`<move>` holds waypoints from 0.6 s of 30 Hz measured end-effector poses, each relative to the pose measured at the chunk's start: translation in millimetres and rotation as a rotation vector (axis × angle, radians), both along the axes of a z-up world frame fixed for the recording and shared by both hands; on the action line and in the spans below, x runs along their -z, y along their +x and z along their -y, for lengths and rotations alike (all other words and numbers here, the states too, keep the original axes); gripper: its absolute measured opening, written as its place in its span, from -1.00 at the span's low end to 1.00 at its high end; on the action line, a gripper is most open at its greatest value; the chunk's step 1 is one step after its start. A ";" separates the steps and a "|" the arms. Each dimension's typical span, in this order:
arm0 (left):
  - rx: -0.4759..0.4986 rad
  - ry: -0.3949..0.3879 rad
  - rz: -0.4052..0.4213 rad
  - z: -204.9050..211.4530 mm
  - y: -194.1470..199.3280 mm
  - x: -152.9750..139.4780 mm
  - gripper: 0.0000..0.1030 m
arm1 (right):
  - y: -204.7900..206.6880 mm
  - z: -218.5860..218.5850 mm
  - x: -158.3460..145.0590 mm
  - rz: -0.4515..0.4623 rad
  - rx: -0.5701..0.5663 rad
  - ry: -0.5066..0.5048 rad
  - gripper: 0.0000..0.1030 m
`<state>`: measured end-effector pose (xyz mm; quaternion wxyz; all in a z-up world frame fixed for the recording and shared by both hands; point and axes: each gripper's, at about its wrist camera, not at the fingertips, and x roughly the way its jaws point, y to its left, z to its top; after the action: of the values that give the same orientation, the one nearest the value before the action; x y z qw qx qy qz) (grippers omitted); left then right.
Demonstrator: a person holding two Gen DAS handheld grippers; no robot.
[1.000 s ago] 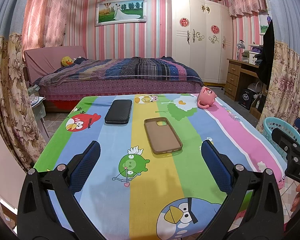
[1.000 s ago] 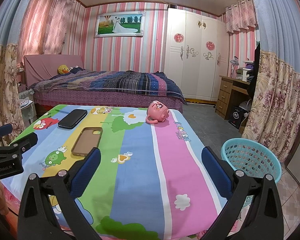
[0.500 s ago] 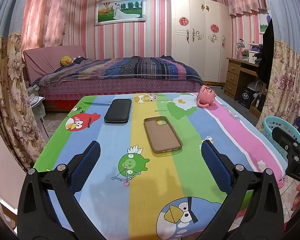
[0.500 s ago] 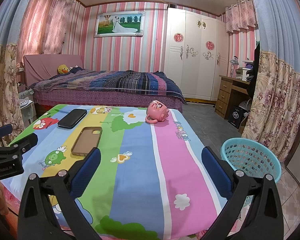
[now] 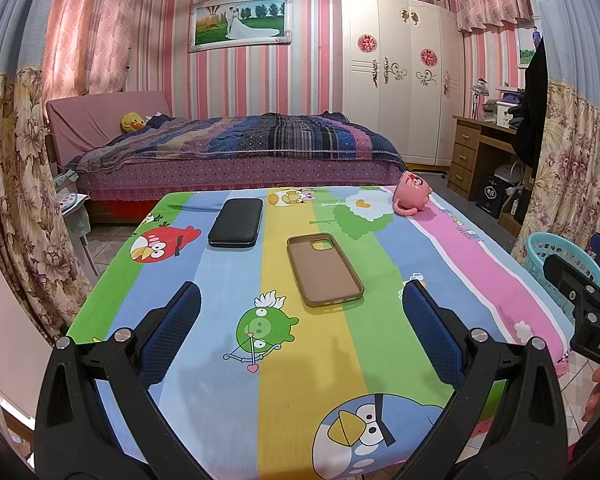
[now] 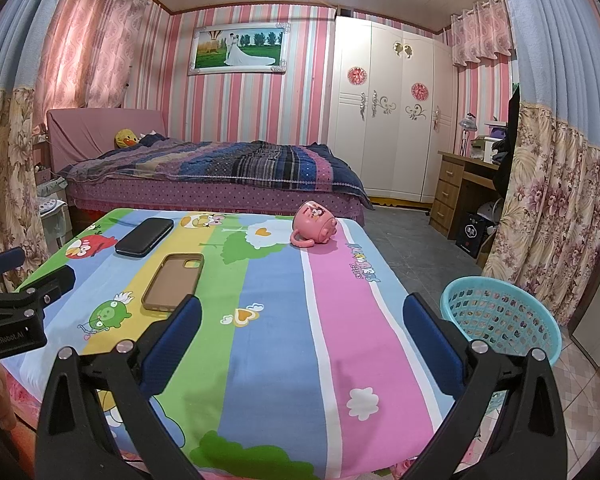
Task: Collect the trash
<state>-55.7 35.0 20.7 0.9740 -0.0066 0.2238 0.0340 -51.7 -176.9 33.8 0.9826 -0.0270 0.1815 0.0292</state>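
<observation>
A table under a bright cartoon-print cloth (image 5: 300, 360) (image 6: 276, 344) carries a brown phone case (image 5: 323, 269) (image 6: 173, 281), a black wallet-like case (image 5: 237, 222) (image 6: 145, 237) and a pink cup lying on its side (image 5: 413, 197) (image 6: 315, 225). A turquoise plastic basket (image 6: 500, 327) (image 5: 556, 268) stands on the floor to the table's right. My left gripper (image 5: 300, 332) hovers open over the near table edge, short of the brown case. My right gripper (image 6: 300, 336) is open above the near right part of the table, with nothing between its fingers.
A bed (image 5: 236, 148) lies beyond the table, a white wardrobe (image 5: 400, 76) and a wooden desk (image 5: 480, 148) to the right. Floral curtains (image 6: 556, 200) hang on both sides. A hand (image 5: 598, 392) holds the other gripper at the right edge.
</observation>
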 end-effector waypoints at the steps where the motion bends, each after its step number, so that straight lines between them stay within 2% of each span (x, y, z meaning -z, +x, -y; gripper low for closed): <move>1: 0.000 0.000 0.000 0.0 0.0 0.0 0.89 | -0.1 0.2 0.1 0.000 0.000 -0.001 0.91; 18: 0.000 0.000 0.000 0.3 -0.2 0.1 0.89 | 0.1 -1.0 0.3 0.000 0.000 -0.002 0.91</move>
<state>-55.9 34.7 20.6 0.9740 -0.0066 0.2238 0.0340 -51.6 -175.8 33.5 0.9826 -0.0282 0.1815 0.0292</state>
